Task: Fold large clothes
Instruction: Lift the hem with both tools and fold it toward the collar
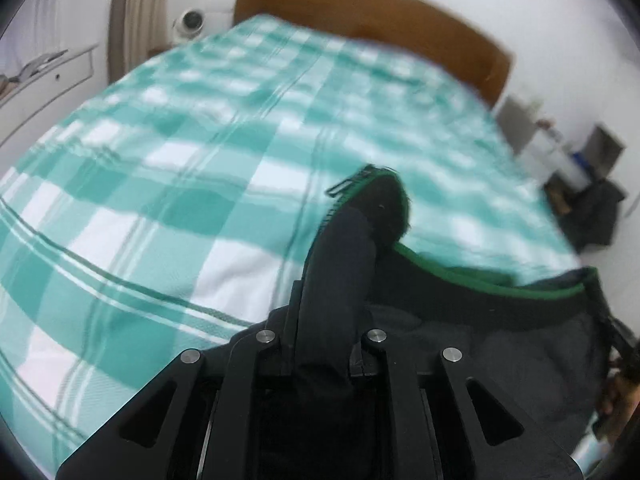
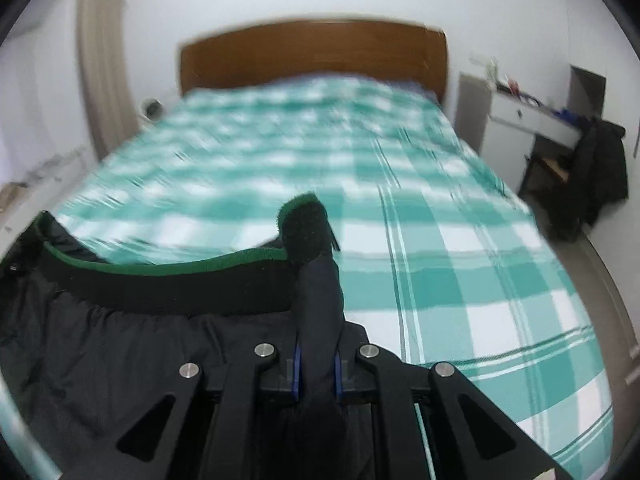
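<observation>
Clearly the folding has barely begun: the dark jacket (image 1: 500, 360) is gripped at two corners of its black, green-edged hem band (image 1: 480, 300) and stretched between the grippers, with no fold yet visible in either view, so laying it flat, bringing the sides in and doubling it over all appear to be left. Going from left to right, the checked bedspread (image 1: 160, 200) lies bare and fairly smooth on the left, with the bed's left edge curving away toward a curtain (image 1: 120, 20) and a small round white device (image 1: 190, 22) near the wall. Next comes the left gripper (image 1: 332, 300), its jaws pinched close on a fold of the dark fabric, a zipper end sticking up just beyond it. The hem band sags in an arc across the middle toward the right gripper (image 2: 318, 312), likewise clamped narrow on a bunched corner whose green-edged tip stands up past the fingers. Below the band the jacket's body hangs dark and creased near the foot of the bed. Right of that gripper the bedspread is open again up to the wooden headboard (image 2: 312, 56); the right bed edge borders a strip of floor, a white desk (image 2: 532, 114) and a chair draped with a dark coat (image 2: 600, 168). Judging by this, the widest free room for spreading lies forward over the bed.
</observation>
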A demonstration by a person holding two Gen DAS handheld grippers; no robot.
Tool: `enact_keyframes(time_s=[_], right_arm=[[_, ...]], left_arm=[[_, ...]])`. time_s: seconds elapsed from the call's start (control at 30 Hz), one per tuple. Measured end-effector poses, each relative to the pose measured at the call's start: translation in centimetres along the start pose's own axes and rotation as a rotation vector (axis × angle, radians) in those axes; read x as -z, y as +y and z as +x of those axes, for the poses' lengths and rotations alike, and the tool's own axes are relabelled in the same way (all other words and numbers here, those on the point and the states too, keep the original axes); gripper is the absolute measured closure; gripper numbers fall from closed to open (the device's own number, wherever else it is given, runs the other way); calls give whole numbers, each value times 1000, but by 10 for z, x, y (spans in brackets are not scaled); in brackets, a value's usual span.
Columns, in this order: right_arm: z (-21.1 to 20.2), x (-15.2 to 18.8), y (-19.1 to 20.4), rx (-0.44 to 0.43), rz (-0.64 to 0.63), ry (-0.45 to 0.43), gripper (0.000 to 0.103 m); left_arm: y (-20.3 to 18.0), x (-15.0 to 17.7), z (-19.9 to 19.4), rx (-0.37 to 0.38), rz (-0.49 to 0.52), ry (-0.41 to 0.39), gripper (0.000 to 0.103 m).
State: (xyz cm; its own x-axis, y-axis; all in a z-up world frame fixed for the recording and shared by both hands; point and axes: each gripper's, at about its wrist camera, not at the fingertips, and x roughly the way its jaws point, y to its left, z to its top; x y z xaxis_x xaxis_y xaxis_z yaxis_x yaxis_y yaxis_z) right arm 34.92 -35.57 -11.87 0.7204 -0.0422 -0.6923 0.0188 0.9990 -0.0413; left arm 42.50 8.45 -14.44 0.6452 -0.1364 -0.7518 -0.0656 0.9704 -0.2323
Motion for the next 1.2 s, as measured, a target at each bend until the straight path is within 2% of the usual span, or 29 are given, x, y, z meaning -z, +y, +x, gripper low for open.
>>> enact_keyframes(time_s=[0.07, 0.1, 0.2, 0.3, 0.57, 1.2], right_arm=[[46, 20, 1, 35, 2, 69, 92], [64, 31, -2, 32, 17, 98, 92], [82, 48, -6, 1, 95, 64, 90], [91, 54, -2, -7, 110, 57, 89], [104, 56, -10, -46, 161, 47, 87], [108, 57, -14, -78, 192, 39, 86]], left_arm=[[10, 10, 31, -23, -18, 45, 85], [19, 17, 45, -6, -42, 58, 78], [39, 27, 63, 51, -137, 40, 69], [42, 34, 71, 60, -147, 32, 65], [48, 39, 76, 97, -178, 28, 63], [61, 43, 78, 179, -246, 18, 61]])
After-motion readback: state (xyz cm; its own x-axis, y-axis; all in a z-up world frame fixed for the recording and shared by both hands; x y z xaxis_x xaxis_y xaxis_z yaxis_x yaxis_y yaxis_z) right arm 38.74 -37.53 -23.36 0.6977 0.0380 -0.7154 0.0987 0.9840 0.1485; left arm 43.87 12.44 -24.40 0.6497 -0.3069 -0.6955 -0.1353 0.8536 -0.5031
